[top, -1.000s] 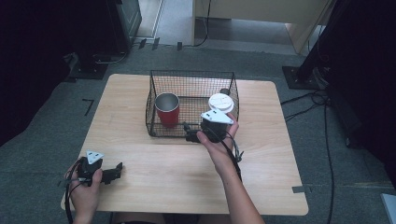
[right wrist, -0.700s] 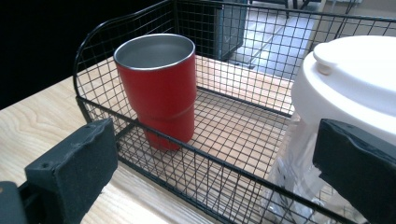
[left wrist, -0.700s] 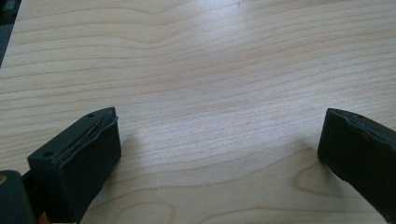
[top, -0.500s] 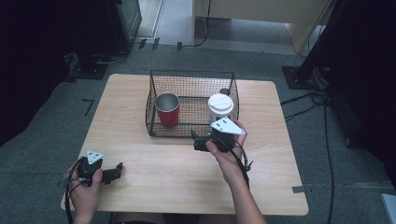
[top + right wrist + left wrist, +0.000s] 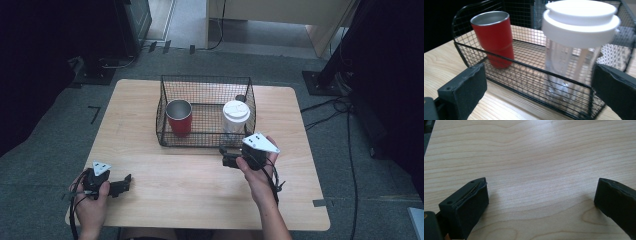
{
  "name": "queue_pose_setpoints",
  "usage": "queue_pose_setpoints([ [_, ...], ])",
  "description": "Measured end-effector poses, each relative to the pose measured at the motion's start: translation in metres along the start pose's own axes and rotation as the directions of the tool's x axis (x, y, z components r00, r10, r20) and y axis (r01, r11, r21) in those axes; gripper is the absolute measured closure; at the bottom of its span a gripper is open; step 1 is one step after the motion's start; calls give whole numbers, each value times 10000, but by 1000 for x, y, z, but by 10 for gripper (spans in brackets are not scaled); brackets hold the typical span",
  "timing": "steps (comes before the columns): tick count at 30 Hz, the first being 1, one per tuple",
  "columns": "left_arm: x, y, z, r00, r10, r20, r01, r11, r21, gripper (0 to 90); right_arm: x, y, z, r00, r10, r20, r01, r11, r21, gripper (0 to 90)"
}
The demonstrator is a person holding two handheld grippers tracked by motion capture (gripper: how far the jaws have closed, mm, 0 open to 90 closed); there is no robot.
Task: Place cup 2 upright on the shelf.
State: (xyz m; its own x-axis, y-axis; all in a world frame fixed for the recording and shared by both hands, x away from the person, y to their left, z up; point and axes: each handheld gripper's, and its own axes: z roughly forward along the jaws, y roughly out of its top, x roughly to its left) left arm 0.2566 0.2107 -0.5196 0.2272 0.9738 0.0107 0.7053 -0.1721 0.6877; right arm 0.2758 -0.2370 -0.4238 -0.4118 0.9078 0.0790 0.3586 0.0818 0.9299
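Observation:
A black wire basket (image 5: 207, 82) stands at the back middle of the wooden table (image 5: 200, 190). Inside it a red metal tumbler (image 5: 178, 117) (image 5: 494, 37) stands upright on the left, and a clear cup with a white lid (image 5: 235, 116) (image 5: 577, 32) stands upright on the right. My right gripper (image 5: 227, 156) (image 5: 539, 87) hovers just in front of the basket (image 5: 529, 67), open, nothing between its jaws. My left gripper (image 5: 122, 186) (image 5: 541, 200) rests open near the table's front left corner, over bare wood.
Dark equipment and cables lie on the grey floor around the table. A light wooden cabinet (image 5: 270, 20) stands behind it. Bare tabletop stretches between the two grippers and along the front edge.
My right gripper has drawn back out of the basket toward the person, and now sits in front of the basket's near wall. The left gripper has stayed still.

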Motion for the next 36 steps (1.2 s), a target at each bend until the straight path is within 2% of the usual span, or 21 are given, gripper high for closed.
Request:
queue_pose_setpoints([
  [11, 0, 0, 0, 10000, 10, 6, -10, 10000, 2, 0, -31, -18, -20, 9975, 417, 575, -419, 9991, 28, 3],
  [20, 0, 0, 0, 10000, 29, 12, -29, 10000, 19, 0, -57, -45, -34, 9904, 798, 1131, -829, 9963, 229, 4],
  [31, 0, 0, 0, 10000, 26, 2, -26, 10000, 14, 0, -91, -82, -56, 9761, 1146, 1845, -1299, 9888, 734, 5],
  [36, 0, 0, 0, 10000, 26, 1, -26, 10000, 13, 0, -106, -96, -67, 9619, 1282, 2416, -1569, 9822, 1033, 15],
])
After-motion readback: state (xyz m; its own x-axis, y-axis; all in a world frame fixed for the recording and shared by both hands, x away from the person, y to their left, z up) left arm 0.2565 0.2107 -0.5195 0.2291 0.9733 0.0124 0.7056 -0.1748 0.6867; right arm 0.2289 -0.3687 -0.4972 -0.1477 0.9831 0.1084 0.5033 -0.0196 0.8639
